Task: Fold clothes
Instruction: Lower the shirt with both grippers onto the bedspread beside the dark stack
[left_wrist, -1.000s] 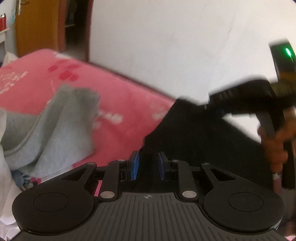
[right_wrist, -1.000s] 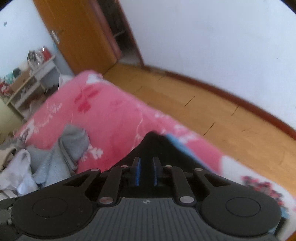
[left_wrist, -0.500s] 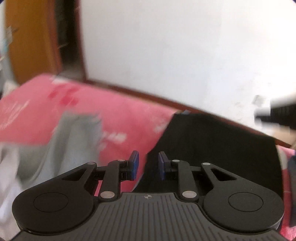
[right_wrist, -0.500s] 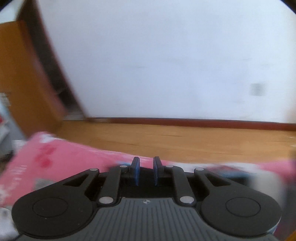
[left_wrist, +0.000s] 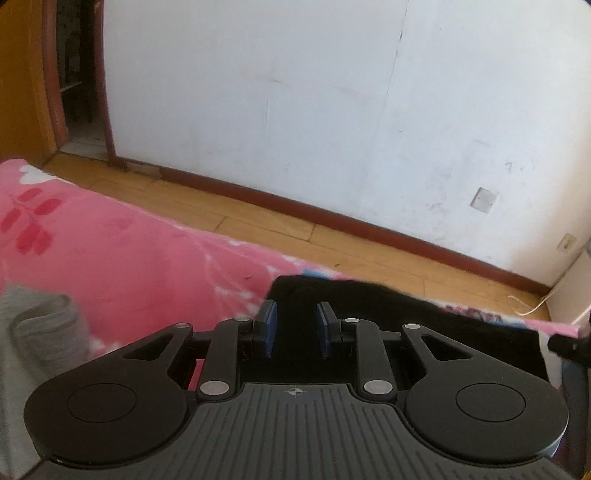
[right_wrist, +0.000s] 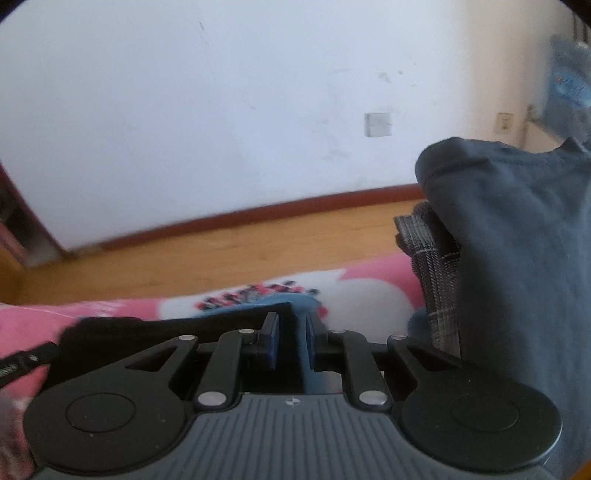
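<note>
Black garment: the black garment (left_wrist: 388, 317) lies spread flat on the pink bed (left_wrist: 129, 258) near its far edge, right in front of both tools; its top edge looks straight, but whether it is one layer or already doubled I cannot tell from this low angle.
Left gripper: the left gripper (left_wrist: 294, 328) hovers over the garment's left part, its fingers apart and nothing between them.
Right gripper: the right gripper (right_wrist: 292, 341) sits at the garment's right corner (right_wrist: 221, 321), fingers apart with a clear gap, empty.
Other clothes: a grey garment (left_wrist: 40, 332) lies crumpled at the left of the bed, and a dark blue garment (right_wrist: 517, 258) with a plaid piece (right_wrist: 432, 266) is heaped at the right (neither looks folded).
Progress: the black piece is laid out neatly; at least the grey and blue ones seem left to fold.
Change since a second ago: the black cloth was held up and filled the left view; it now lies low on the bed, and the right view has swung from the door side to the blue heap.
</note>
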